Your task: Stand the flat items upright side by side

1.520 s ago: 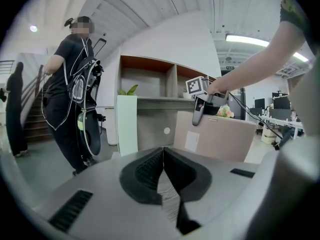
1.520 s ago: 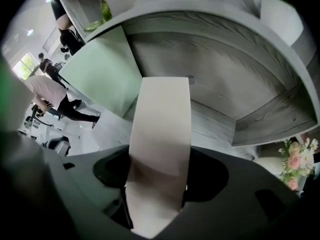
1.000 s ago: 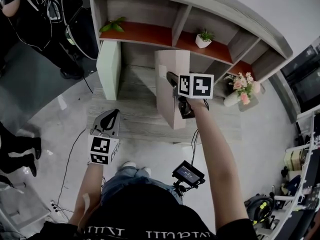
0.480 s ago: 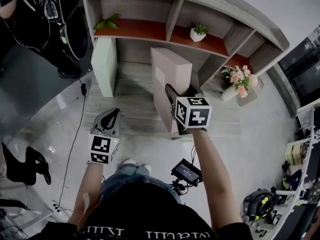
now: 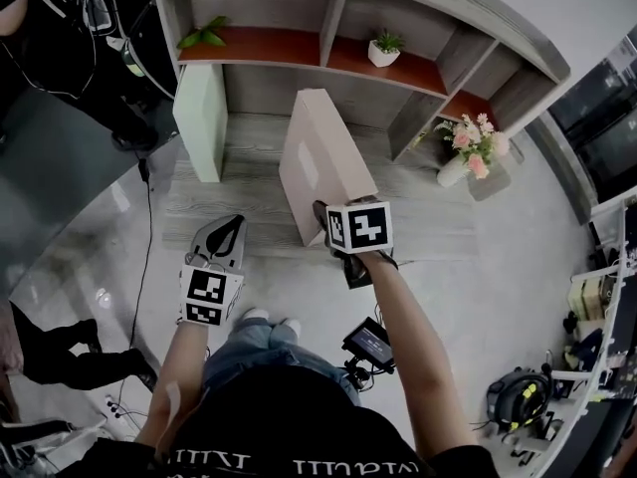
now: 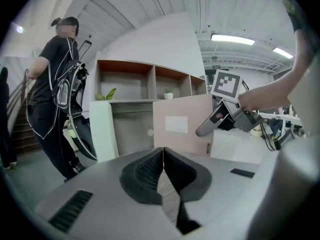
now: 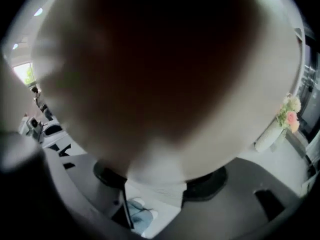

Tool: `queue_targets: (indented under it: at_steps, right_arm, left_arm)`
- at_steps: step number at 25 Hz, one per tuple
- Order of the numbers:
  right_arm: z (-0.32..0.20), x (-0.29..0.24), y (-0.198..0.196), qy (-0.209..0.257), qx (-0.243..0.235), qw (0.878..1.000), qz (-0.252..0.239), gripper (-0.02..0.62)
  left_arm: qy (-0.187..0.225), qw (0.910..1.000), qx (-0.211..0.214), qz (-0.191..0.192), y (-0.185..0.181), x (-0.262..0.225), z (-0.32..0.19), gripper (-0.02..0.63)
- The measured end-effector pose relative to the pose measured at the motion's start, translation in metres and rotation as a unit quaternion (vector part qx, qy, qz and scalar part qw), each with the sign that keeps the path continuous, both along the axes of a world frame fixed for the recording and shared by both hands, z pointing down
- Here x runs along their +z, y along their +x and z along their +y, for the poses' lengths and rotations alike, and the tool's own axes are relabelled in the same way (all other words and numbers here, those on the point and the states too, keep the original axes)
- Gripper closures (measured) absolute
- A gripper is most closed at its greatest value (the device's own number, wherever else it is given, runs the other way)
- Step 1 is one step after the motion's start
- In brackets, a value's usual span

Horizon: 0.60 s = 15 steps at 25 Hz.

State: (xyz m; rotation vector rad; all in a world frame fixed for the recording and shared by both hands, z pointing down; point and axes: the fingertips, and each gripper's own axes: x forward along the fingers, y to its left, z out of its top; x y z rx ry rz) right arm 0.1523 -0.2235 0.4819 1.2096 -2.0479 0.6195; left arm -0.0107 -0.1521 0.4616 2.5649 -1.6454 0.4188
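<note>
The pink box (image 5: 323, 162) is pale pinkish beige with a white label (image 6: 176, 124). The green box (image 5: 199, 118) is pale mint. The shelf (image 5: 269, 93) is grey wood grain with red-brown boards. The left tongs (image 5: 232, 222) and right tongs (image 5: 320, 212) are grey, their cubes white with black squares. The flowers (image 5: 476, 152) are pink, their vase (image 5: 451, 172) white.

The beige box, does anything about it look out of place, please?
Only its spot: the beige box, gripped at its near end by the right gripper, is apart from the upright green box, not beside it. No damage shows.
</note>
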Motion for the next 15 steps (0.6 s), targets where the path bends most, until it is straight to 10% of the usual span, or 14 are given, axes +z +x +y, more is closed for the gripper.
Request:
queue_targets:
  at_steps: [15]
  right_arm:
    - [-0.025, 0.000, -0.076, 0.051, 0.030, 0.998, -0.007, 0.290]
  left_arm:
    - [0.018, 0.9994, -0.024, -0.014, -0.046, -0.014, 0.004, 0.594]
